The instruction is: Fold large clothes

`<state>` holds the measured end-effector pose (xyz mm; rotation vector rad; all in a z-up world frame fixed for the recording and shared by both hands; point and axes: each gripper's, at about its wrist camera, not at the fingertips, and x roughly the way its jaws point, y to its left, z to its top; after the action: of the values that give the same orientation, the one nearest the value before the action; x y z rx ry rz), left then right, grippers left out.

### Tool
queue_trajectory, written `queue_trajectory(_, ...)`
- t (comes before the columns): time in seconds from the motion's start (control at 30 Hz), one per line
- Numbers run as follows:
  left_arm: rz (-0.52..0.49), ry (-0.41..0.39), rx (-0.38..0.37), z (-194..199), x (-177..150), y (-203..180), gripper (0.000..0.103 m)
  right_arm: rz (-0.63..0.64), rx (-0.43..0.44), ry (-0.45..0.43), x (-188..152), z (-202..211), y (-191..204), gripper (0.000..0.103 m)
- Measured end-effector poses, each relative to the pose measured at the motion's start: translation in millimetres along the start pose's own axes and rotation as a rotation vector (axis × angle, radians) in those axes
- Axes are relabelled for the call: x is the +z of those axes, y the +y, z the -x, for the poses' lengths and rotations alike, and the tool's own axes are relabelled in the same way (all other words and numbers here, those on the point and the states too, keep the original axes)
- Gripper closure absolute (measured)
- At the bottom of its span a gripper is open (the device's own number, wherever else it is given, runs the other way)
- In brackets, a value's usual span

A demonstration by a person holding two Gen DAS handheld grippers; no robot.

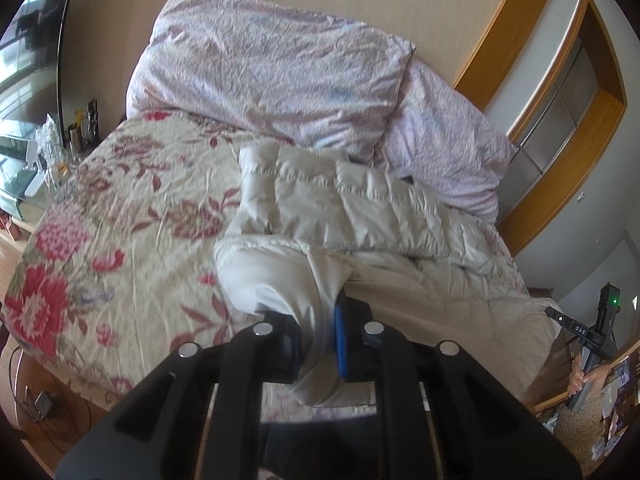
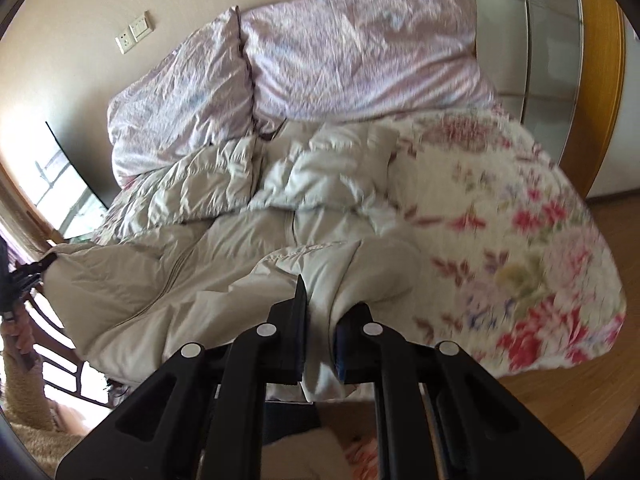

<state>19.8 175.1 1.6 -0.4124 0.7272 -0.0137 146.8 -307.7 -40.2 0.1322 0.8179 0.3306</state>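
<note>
Now, my read of the rig, from the grippers outward:

Left gripper: my left gripper (image 1: 318, 344) is clenched on a bunched edge of the cream puffer jacket (image 1: 360, 208); cloth fills the gap between the blue pads.

Right gripper: my right gripper (image 2: 320, 340) is likewise clamped on a fold of the same jacket's near edge, fabric pinched between its jaws.

Why two grips: I judge I hold one corner in each gripper so the hem lifts evenly and can be carried over the body in a single fold.

Jacket: it lies across the bed, its quilted upper part and a sleeve spread toward the pillows, the zip line running down the nearer panel.

Bed: the floral bedspread (image 1: 120, 208) lies beneath the jacket and gives it a broad flat surface.

Pillows: two pale lilac pillows (image 1: 272, 68) lean against the wall beyond the jacket.

Risk: the slippery shell could slide from either pinch, I think.
</note>
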Motion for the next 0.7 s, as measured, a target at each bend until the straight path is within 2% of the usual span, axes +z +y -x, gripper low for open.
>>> queue_trajectory(0.4,0.009,-0.067,0.019,-24.3,53.4,-7.1,0.090,0.040,-0.104,-0.072,45.6,-23.8,17.1,0.092)
queue_trajectory(0.7,0.039,-0.092,0.032,-58.1,91.5,-10.9,0.090,-0.005,-0.134,-0.099,79.1,-53.6,14.9,0.092)
